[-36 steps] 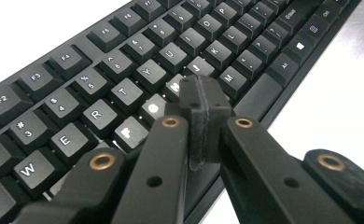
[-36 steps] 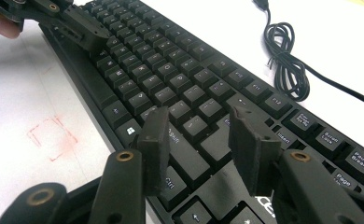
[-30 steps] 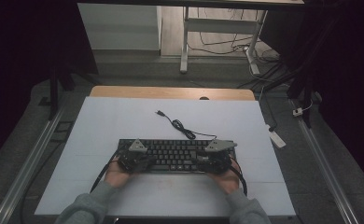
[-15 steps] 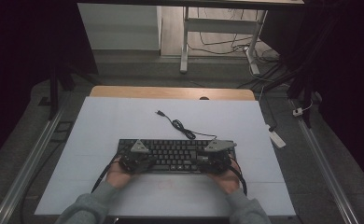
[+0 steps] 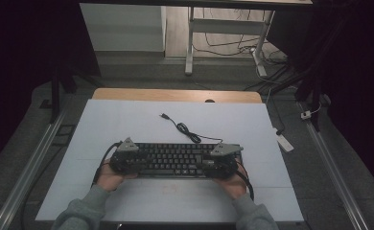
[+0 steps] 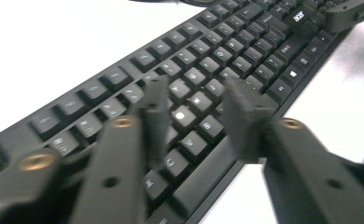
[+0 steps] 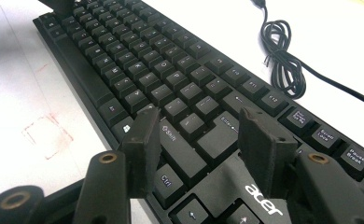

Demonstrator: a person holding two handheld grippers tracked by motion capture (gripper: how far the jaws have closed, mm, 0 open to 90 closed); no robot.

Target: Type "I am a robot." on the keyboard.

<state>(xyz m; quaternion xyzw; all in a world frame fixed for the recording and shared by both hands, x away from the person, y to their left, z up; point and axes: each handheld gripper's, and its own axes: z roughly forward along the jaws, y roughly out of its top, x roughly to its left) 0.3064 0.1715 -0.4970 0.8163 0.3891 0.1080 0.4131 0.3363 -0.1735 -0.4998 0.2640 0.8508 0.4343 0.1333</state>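
Little has shifted since the earlier high views: both hands stay at the ends of the keyboard [image 5: 175, 159], which lies on the near half of the white table [image 5: 127, 120], its cable [image 5: 187, 130] coiled behind it. At the left end, the left gripper [image 6: 194, 109] hovers over the letter keys with jaws spread, gripping nothing. At the right end, the right gripper [image 7: 199, 135] hangs over the Shift and Enter keys, jaws likewise apart. By my judgement the work is at an early stage: the keyboard is approached but not grasped. The gripper views show key legends and the jaw gaps, which the high view cannot resolve.
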